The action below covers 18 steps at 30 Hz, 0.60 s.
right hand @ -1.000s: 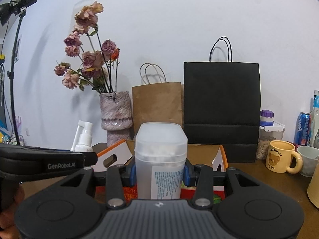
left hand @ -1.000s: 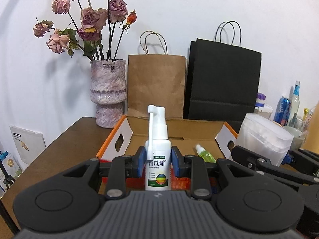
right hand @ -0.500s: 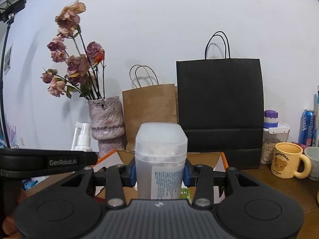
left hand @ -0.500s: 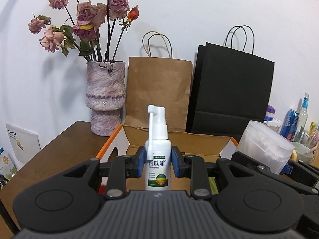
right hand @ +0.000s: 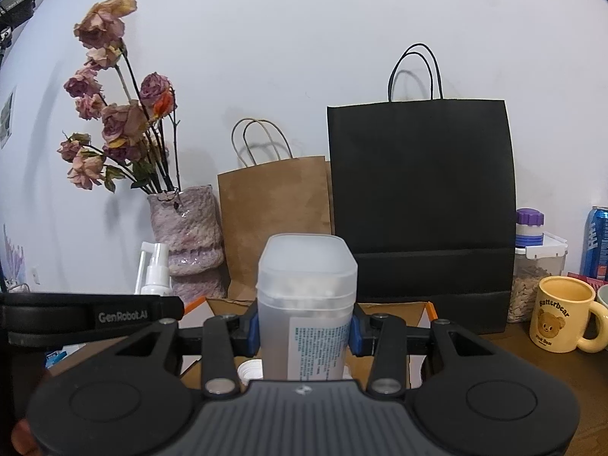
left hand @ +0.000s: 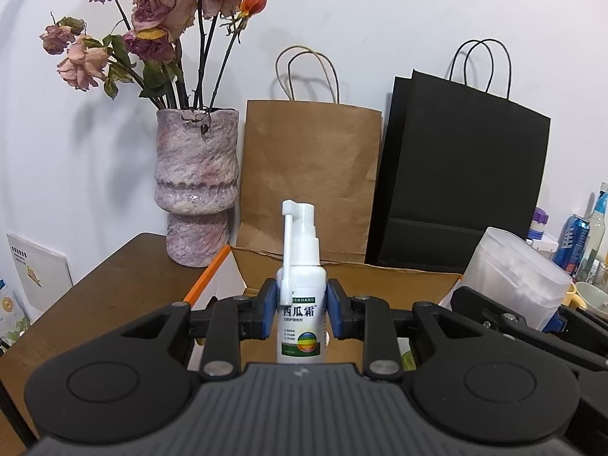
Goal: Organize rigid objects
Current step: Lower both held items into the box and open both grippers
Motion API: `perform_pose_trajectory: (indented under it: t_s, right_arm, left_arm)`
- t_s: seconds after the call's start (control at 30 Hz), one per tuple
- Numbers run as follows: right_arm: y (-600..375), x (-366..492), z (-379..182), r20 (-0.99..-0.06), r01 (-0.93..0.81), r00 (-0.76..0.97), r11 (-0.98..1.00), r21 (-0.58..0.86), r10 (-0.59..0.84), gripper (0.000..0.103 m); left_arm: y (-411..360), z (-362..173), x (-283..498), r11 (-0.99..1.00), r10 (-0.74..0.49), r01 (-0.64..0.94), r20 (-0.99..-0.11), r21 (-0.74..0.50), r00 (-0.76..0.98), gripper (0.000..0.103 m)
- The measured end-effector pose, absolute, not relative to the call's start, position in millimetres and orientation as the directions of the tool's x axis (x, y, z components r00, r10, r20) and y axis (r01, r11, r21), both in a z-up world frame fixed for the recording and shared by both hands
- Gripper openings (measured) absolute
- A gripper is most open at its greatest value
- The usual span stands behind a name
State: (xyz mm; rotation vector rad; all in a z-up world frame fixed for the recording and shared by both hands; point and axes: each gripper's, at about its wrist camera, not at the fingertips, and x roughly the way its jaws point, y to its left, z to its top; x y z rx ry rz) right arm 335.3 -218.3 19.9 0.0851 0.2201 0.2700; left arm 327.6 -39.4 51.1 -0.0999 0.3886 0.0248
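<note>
Table (left hand: 114, 273): brown wood, against a white wall.
Black paper bag (right hand: 418, 205) and brown paper bag (left hand: 309, 174): upright behind the box.
Cardboard box (left hand: 353, 271): open, orange-edged flaps.
Right gripper (right hand: 306, 330): level over the box, jaws clamped on an upright frosted plastic container (right hand: 307, 296).
Left gripper (left hand: 302, 313): level, alongside, jaws clamped on an upright white spray bottle (left hand: 301, 292).
</note>
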Motion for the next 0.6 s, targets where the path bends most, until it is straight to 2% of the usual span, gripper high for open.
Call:
perform_pose_trajectory:
  t_s: [0.6]
  right_arm:
    - [-208.6,373.8,8.9,-0.267,-0.261,0.923,0.961,0.094,0.277,0.041]
  left_arm:
    - [-32.3,34.9,373.3,0.995,0.049,-0.08,-0.429,-0.055,0.902,0.028]
